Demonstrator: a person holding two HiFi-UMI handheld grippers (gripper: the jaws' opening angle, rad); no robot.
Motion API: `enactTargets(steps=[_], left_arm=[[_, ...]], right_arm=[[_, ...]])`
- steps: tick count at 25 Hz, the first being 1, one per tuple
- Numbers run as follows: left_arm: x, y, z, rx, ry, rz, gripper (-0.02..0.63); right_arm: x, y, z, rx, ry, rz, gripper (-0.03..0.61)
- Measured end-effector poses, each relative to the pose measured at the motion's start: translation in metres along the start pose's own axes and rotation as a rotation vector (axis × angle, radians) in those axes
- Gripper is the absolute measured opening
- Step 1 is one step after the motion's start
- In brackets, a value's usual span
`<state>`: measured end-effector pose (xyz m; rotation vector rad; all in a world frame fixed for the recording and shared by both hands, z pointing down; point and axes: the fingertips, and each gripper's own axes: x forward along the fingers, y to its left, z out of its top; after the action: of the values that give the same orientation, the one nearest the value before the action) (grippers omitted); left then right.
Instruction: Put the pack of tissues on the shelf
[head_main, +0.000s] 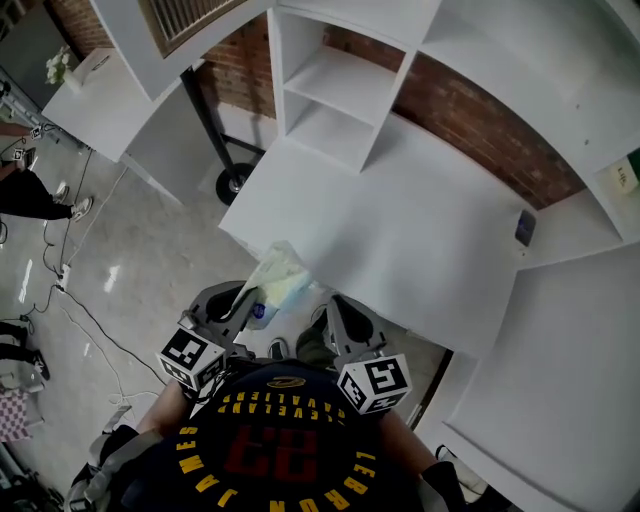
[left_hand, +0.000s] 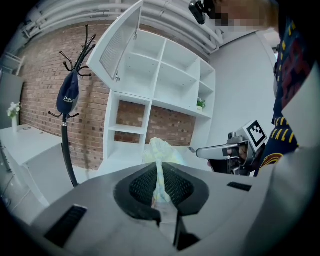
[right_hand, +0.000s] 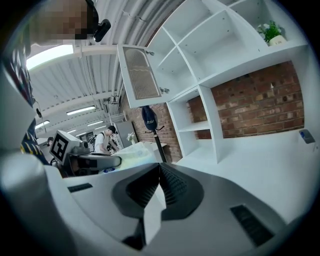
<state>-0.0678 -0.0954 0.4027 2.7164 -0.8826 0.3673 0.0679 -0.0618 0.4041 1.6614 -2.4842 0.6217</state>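
The pack of tissues, pale yellow-green in crinkly plastic, sticks out forward from my left gripper, just short of the white desk's near edge. In the left gripper view the pack is pinched between the dark ribbed pads, so that gripper is shut on it. My right gripper is beside it to the right, held low near my body. Its jaws meet with nothing between them. The white shelf unit stands at the desk's far side, its compartments bare.
A black coat stand with a dark bag stands left of the shelf on wheels. A small dark object lies on the desk at the right. A potted plant sits on an upper shelf. Cables cross the floor at the left.
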Motion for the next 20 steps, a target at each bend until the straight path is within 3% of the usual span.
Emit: enactTargets(steps=[13, 20], left_arm=[[0.07, 0.027, 0.031, 0.055, 0.025, 0.131, 0.028], [0.09, 0.054, 0.051, 0.081, 0.014, 0.174, 0.028]], right_arm=[[0.028, -0.085, 0.029, 0.043, -0.01, 0.025, 0.009], [0.034, -0.114, 0.044, 0.054, -0.042, -0.006, 0.009]])
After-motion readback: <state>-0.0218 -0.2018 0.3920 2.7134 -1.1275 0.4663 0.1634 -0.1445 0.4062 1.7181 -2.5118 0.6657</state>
